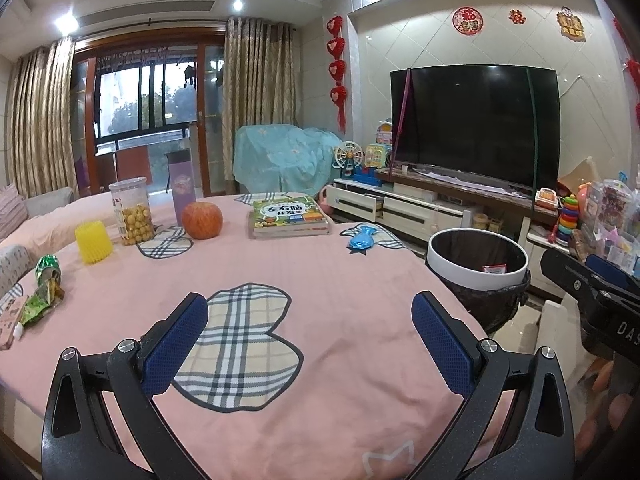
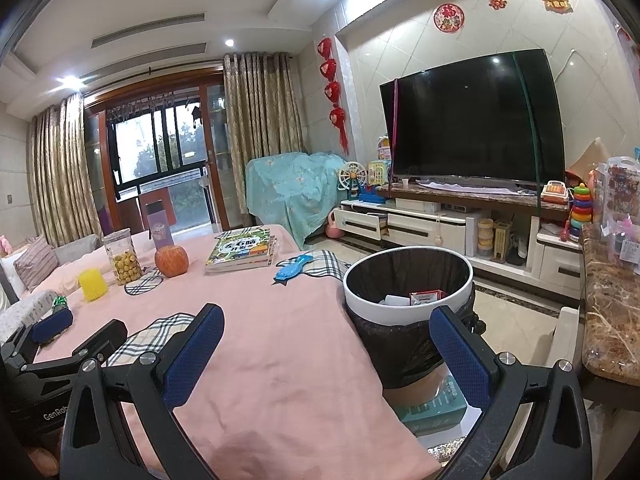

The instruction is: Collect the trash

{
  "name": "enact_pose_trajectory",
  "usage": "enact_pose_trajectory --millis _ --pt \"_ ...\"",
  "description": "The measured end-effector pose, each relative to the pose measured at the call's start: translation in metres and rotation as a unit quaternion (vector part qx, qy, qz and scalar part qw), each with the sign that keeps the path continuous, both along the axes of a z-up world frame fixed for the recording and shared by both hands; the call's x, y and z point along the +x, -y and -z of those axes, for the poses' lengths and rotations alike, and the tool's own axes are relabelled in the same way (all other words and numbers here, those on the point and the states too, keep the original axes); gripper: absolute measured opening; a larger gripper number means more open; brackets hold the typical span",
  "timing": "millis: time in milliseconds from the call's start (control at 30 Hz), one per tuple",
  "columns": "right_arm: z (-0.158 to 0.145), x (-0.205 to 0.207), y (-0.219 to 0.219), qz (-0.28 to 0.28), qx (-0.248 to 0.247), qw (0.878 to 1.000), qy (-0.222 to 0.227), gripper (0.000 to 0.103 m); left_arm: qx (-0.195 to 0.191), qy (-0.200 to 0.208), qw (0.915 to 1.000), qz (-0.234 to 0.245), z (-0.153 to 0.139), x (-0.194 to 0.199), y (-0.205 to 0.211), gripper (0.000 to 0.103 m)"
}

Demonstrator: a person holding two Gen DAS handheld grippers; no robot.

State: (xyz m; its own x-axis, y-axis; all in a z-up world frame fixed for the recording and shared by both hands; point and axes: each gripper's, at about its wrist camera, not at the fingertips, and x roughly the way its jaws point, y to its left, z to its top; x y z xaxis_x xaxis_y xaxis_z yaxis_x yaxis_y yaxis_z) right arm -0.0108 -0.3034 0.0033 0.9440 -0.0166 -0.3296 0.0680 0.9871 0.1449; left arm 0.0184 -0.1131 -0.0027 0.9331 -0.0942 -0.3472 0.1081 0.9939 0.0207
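Crumpled green wrappers (image 1: 45, 284) and a pink carton (image 1: 11, 322) lie at the left edge of the pink-clothed table (image 1: 320, 264). My left gripper (image 1: 310, 304) hovers open over a plaid patch, with nothing between its fingers. A white-rimmed bin (image 1: 444, 242) with a black bag stands off the table's right side. In the right wrist view the bin (image 2: 360, 300) holds a red-and-white packet (image 2: 426, 296) and white paper. My right gripper (image 2: 327, 314) is open and empty, straddling the table edge and the bin's near rim. A green wrapper (image 2: 60, 301) peeks out behind the left gripper (image 2: 80, 332).
On the table stand a yellow foam net (image 1: 93, 242), a snack jar (image 1: 132, 212), an apple (image 1: 202, 220), a purple bottle (image 1: 182, 188), books (image 1: 290, 216) and a blue fish-shaped item (image 1: 362, 240). A marble counter (image 2: 612, 320) flanks the bin; a TV cabinet (image 2: 420, 224) lies beyond.
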Motion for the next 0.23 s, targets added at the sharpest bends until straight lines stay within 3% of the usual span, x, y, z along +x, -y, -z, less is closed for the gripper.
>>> enact_pose_trajectory --millis 233 --pt "0.0031 0.0074 -0.0018 -0.003 0.007 1.0 -0.013 0.103 -0.004 -0.006 0.9999 0.01 0.0011 0.0031 -0.0022 0.103"
